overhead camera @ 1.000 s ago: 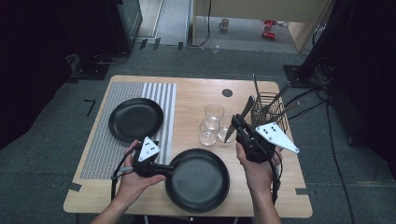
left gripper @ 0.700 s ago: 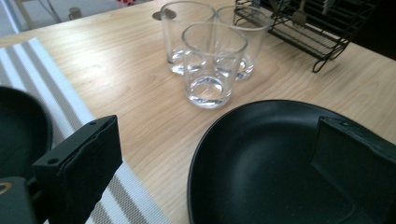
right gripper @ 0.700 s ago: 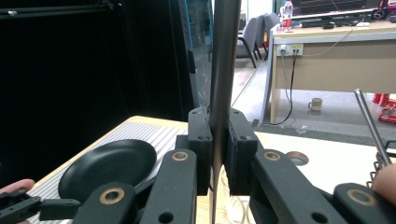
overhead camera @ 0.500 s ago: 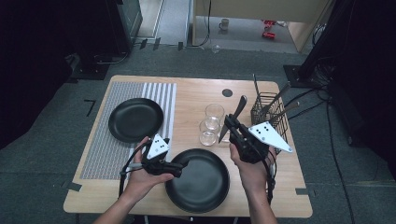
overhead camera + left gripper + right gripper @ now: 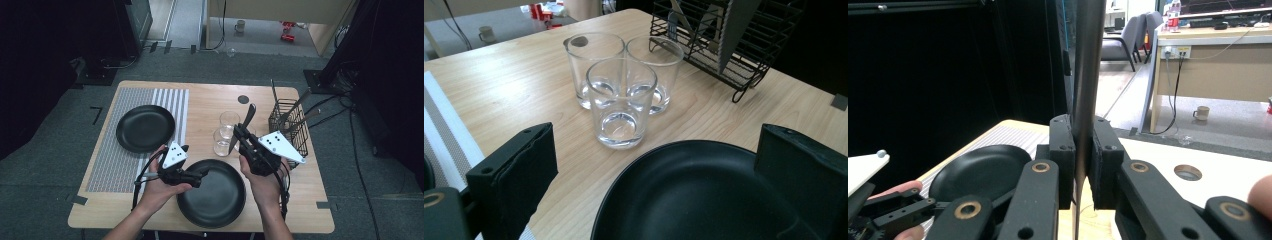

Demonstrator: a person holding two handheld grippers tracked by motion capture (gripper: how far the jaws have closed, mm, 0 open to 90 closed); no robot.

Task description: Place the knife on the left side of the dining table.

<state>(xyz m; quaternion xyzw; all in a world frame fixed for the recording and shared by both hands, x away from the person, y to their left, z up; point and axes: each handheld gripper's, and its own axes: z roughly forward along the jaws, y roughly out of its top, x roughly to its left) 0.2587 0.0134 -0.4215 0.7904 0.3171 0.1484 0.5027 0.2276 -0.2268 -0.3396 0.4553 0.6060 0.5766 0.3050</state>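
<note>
- The striped grey placemat (image 5: 125,150) lies outward of the left gripper (image 5: 200,175), with a round matte black plate (image 5: 145,128) set on it; that place looks partly laid, though it has no cutlery beside it.
- The left gripper's jaws stand spread wide over the near rim of a second round black plate (image 5: 704,195), one jaw outside the rim and one over the dish; whether they touch it I cannot tell; it sits on bare wood.
- Just beyond those jaws stand three clear, empty glass tumblers (image 5: 621,102), bunched and touching.
- The right gripper (image 5: 1081,165) pinches a dark metal utensil (image 5: 1087,75) upright between its pads; not yet laid down.
- The black wire cutlery caddy (image 5: 289,125) holds more pieces; setting seems barely under way.
</note>
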